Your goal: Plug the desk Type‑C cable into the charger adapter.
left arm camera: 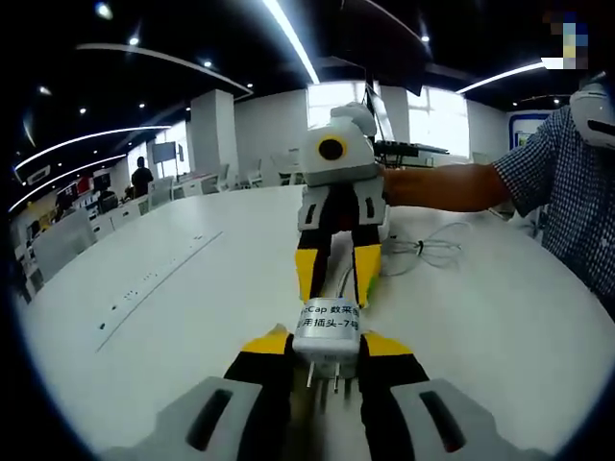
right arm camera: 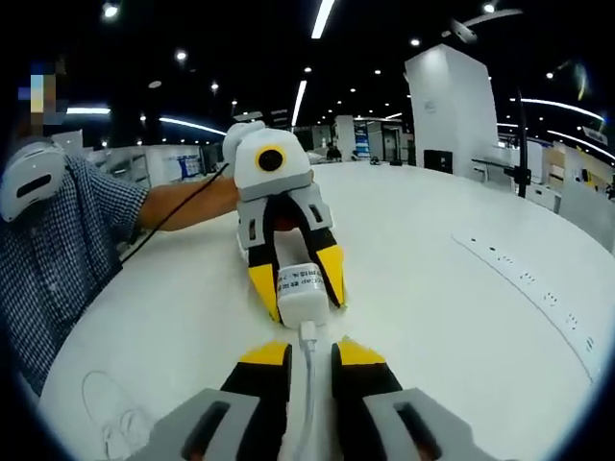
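A white charger adapter (left arm camera: 327, 331) with a printed label sits between the yellow tips of my left gripper (left arm camera: 327, 344), which is shut on it, prongs toward the camera. Facing it, my right gripper (left arm camera: 336, 280) comes in from above. In the right gripper view, my right gripper (right arm camera: 310, 353) is shut on the white Type‑C cable (right arm camera: 309, 370). The cable's plug (right arm camera: 307, 333) meets the near face of the adapter (right arm camera: 298, 286), held by the left gripper (right arm camera: 298, 290). How deep the plug sits cannot be told.
The white table (left arm camera: 173, 317) carries a recessed socket strip (left arm camera: 154, 279) (right arm camera: 533, 283). The cable's slack lies in loose loops (left arm camera: 428, 252) (right arm camera: 110, 423). A person's arm (left arm camera: 442, 187) in a checked sleeve (right arm camera: 58, 250) reaches in behind the grippers.
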Available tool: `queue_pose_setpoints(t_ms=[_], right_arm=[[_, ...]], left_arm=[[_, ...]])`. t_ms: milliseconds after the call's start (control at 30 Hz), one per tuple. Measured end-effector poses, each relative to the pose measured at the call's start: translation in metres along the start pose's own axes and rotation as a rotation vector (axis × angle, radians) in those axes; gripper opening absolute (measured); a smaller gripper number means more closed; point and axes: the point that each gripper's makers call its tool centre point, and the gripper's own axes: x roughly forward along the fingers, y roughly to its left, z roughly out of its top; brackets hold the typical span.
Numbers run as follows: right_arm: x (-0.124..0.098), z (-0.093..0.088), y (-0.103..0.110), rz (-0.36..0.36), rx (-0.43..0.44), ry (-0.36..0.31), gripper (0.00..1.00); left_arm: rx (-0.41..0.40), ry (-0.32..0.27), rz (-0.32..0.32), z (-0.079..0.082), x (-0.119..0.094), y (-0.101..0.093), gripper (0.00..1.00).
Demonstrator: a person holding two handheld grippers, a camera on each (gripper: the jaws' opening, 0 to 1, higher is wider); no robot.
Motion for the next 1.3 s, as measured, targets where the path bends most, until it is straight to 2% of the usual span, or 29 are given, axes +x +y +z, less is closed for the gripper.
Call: queue_pose_setpoints(t_ms=[200,333,700,833,900,967,1133,1167,1300], right_arm=[[0.001,0.001,-0.001,-0.013,-0.019,0.002,0.37],[0.003,0.003,-0.002,-0.020,-0.029,-0.016,0.54],[-0.001,0.001,0.000,-0.022,-0.033,-0.006,0.53],[-0.002,0.001,0.000,-0.022,-0.033,-0.007,0.54],[-0.002,0.001,0.000,-0.025,-0.033,-0.008,0.55],[-0.002,0.001,0.000,-0.026,-0.034,-0.008,0.57],[-0.002,0.001,0.000,-0.033,-0.041,-0.002,0.61],[-0.002,0.001,0.000,-0.040,-0.041,-0.002,0.63],[-0.007,0.005,-0.006,-0.108,-0.024,-0.011,0.67]], left_arm=[[-0.001,-0.004,0.001,0.000,0.000,0.000,0.27],[-0.006,-0.004,0.000,0.000,0.001,0.001,0.27],[-0.013,-0.008,0.011,0.001,0.002,0.002,0.29],[-0.022,-0.012,-0.014,0.001,0.004,-0.003,0.46],[-0.024,-0.009,-0.012,0.002,0.005,-0.002,0.52],[-0.027,-0.006,-0.011,0.002,0.006,-0.002,0.54],[-0.032,-0.020,0.015,0.005,0.003,0.002,0.54],[-0.047,-0.023,0.048,0.008,0.001,0.006,0.54],[-0.043,-0.021,0.088,0.013,-0.004,0.008,0.57]])
